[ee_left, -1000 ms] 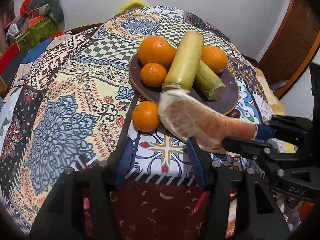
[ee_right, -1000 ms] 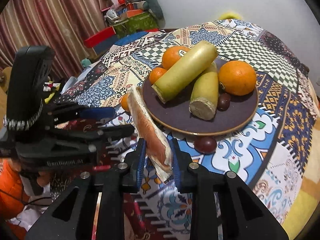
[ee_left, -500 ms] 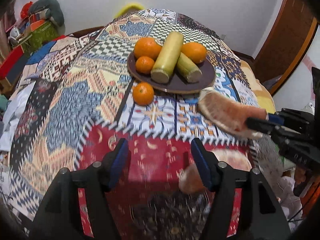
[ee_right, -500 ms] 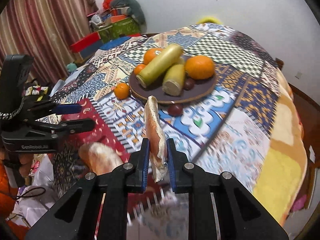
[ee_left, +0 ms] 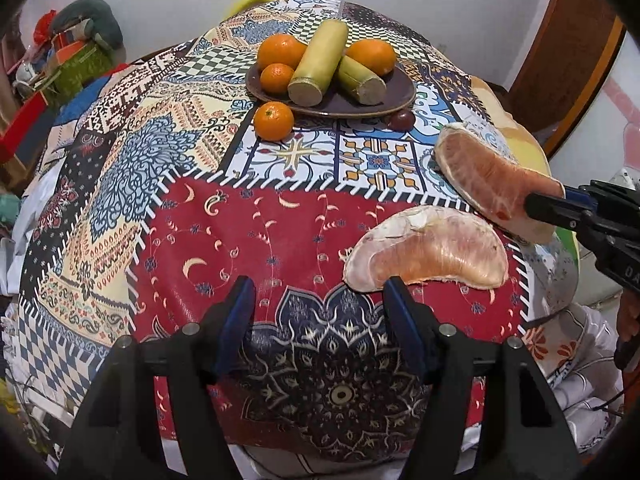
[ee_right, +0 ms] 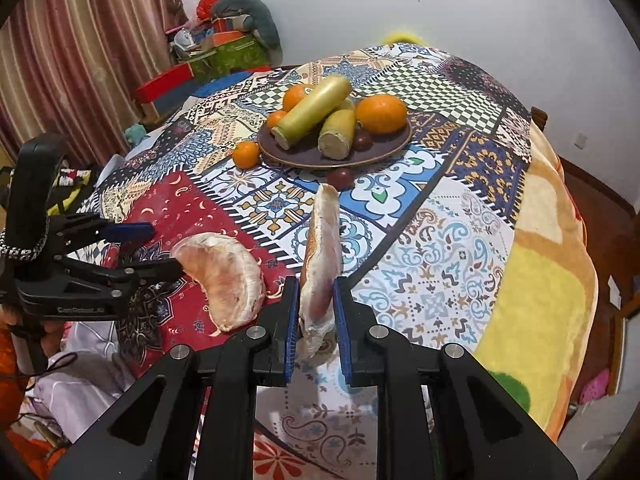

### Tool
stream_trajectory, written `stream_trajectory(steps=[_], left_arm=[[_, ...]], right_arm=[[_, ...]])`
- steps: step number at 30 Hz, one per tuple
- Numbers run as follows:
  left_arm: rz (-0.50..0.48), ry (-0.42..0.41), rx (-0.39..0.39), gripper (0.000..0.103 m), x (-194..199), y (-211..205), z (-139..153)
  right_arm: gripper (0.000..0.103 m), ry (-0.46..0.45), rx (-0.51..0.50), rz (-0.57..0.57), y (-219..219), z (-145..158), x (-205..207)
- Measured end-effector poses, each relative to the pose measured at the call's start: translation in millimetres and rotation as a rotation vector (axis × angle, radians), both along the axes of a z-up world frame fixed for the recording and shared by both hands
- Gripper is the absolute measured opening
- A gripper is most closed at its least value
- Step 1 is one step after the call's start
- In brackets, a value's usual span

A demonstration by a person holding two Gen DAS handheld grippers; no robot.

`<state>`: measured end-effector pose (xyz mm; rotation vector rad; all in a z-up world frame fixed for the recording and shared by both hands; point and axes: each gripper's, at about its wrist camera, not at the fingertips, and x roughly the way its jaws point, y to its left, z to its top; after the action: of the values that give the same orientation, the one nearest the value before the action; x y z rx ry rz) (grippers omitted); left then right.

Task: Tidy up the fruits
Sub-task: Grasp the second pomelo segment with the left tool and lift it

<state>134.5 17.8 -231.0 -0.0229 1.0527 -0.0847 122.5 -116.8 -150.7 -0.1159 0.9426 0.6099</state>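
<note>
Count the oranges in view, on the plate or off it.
4. Three on the plate: big orange back left, small orange front left, big orange right. Loose orange on the tablecloth beside it. Others may hide behind the sugarcane.

home room, patchwork tablecloth (ee_left: 120, 168), striped curtains (ee_right: 80, 40), wooden door (ee_left: 568, 40)

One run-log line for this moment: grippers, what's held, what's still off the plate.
left gripper: opening, empty | right gripper: shut on peeled pink pomelo wedge | second pomelo wedge, small orange: on cloth beside dark round plate
</note>
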Motion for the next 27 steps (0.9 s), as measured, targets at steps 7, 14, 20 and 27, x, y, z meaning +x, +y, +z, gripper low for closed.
stream_trajectory(steps=[7,14,20,27], left_arm=[[0.019,0.001,-0.001,0.067,25,4,-4],[0.008,0.006,0.005,0.067,58,2,-8],[0.014,0.012,0.012,0.067,69,0,-7],[0.016,-0.008,-0.030,0.067,53,-2,9]], right_arm=[[0.020,0.010,-0.045,0.005,11,-11,8],[0.023,0.029,-0.047,-0.003,16,-19,20],[0.026,0.054,-0.047,-0.010,18,-27,26],[0.025,0.070,-0.017,-0.024,18,-33,29]])
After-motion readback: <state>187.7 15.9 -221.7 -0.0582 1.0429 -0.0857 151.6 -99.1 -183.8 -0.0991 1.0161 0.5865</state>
